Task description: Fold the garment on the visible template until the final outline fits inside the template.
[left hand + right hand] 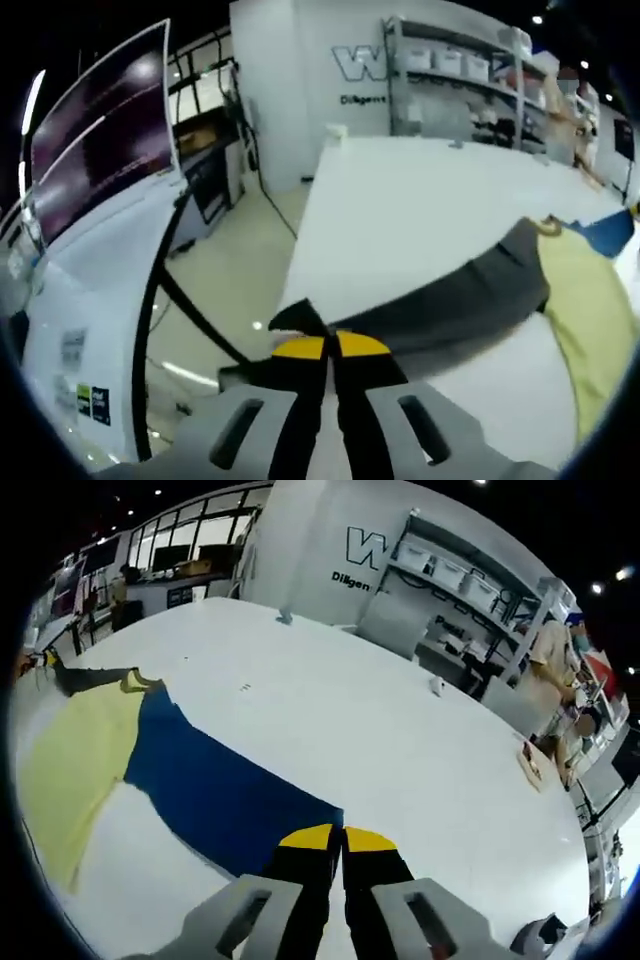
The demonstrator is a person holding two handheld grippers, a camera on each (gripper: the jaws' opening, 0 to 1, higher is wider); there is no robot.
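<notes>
A garment lies spread on the white table, with a pale yellow body, a dark grey sleeve and a blue sleeve. My left gripper is shut on the end of the grey sleeve, and a fold of the cloth pokes out past its yellow tips. In the right gripper view the blue sleeve runs from the yellow body down to my right gripper, which is shut on its end. The grey sleeve shows at the far left there.
The table's left edge drops to the floor, where black cables and a large monitor stand. Shelving lines the back wall. A person stands beyond the table, near a small object at its far edge.
</notes>
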